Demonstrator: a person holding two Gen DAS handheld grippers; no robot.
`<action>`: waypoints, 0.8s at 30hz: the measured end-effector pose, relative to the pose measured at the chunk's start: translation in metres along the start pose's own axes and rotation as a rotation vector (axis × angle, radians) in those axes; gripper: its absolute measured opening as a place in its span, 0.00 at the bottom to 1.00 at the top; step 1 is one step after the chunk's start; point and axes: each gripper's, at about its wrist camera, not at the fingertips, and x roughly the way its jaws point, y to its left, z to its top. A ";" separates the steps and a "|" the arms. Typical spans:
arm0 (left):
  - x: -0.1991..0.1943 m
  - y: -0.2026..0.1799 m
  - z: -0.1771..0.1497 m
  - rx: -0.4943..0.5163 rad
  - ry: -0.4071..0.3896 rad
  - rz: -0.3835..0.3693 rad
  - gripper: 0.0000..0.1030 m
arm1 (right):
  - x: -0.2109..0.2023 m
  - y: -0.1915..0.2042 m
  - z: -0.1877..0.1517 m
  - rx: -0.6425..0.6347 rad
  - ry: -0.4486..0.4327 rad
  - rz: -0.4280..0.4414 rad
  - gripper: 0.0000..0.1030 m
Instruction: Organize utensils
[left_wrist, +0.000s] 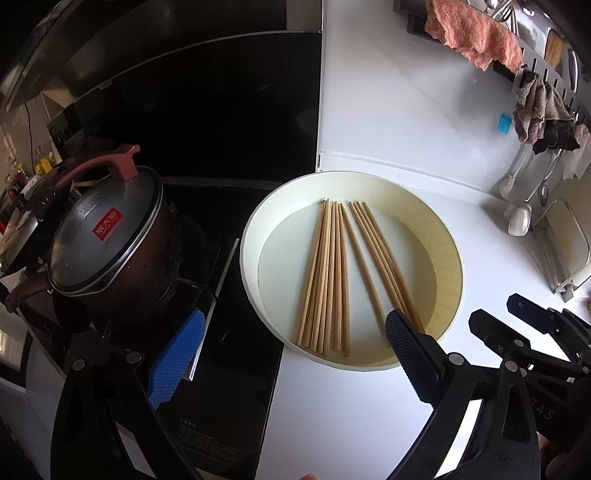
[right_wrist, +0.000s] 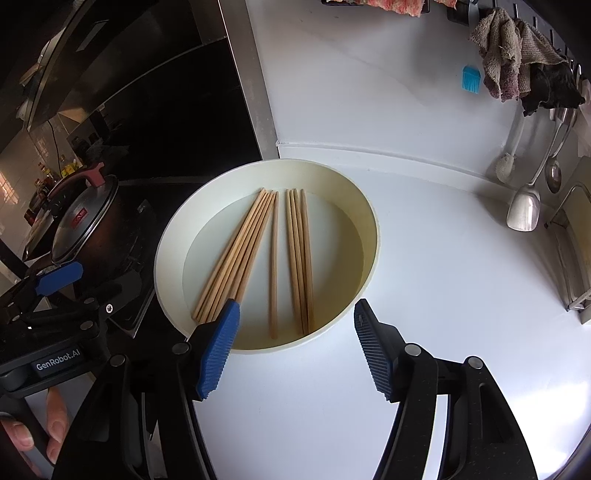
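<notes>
Only my left view shows the pink cloth; both my tongs (left, right) gape wide and empty over wooden chopsticks in the round cream basin by the white counter's stove edge

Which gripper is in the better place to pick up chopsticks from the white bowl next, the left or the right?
Probably the right gripper. Its open fingers sit at the near rim of the white bowl, in line with the chopsticks. The left gripper straddles the bowl's stove-side edge, one finger over the stove.
</notes>
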 end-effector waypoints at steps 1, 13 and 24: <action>-0.001 0.000 -0.001 -0.003 0.001 0.004 0.94 | -0.001 0.000 0.000 0.001 0.000 0.001 0.60; -0.009 0.002 -0.004 0.000 -0.014 0.010 0.94 | -0.006 0.006 -0.004 0.002 -0.005 0.007 0.60; -0.012 0.002 -0.005 -0.007 -0.012 0.013 0.94 | -0.006 0.011 -0.005 0.002 -0.006 0.009 0.60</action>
